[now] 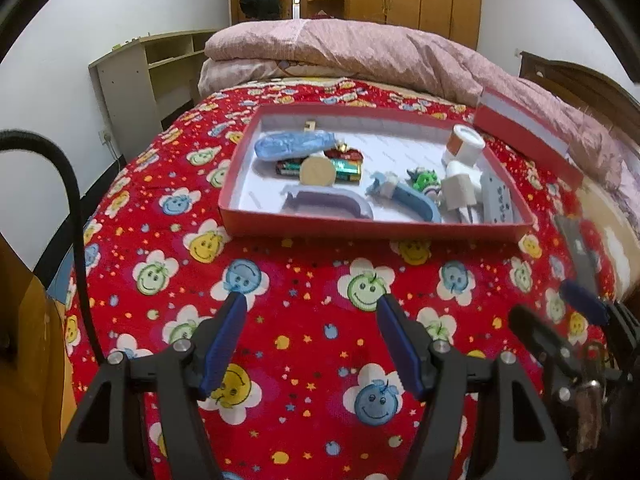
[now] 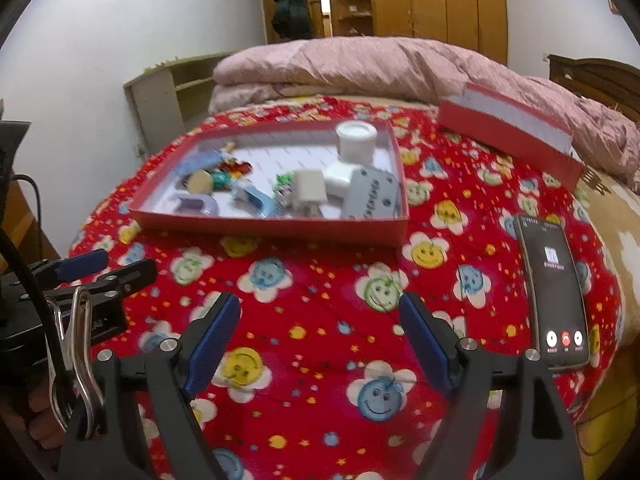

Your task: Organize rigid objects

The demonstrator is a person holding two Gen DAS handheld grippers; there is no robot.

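So from the left wrist cam, my left gripper [image 1: 308, 320] is spread wide with nothing between its ribbed blue pads, hovering over the red smiley-flower bedspread [image 1: 304, 420]. Straight ahead sits the shallow red cardboard box [image 1: 372, 229], white inside, already full of hard bits: a crinkly blue bag, batteries [image 1: 344, 171], a wooden disc [image 1: 317, 172], a lilac plastic handle [image 1: 328, 202], a white charger plug [image 1: 460, 194]. Its matching lid [image 1: 524, 136] lies tilted, beyond the box to the right.

Switching to the right wrist cam, my right gripper [image 2: 320, 316] is also gaping and empty. The only loose rigid thing is a black phone [image 2: 554, 292], glossy slab, screen lit, lying flat just right of my right finger, long axis running away from me. The box is ahead-left of it, well apart. My guess is the right hand is the closer one, and it'd need to swing right and pinch across the phone's short width.
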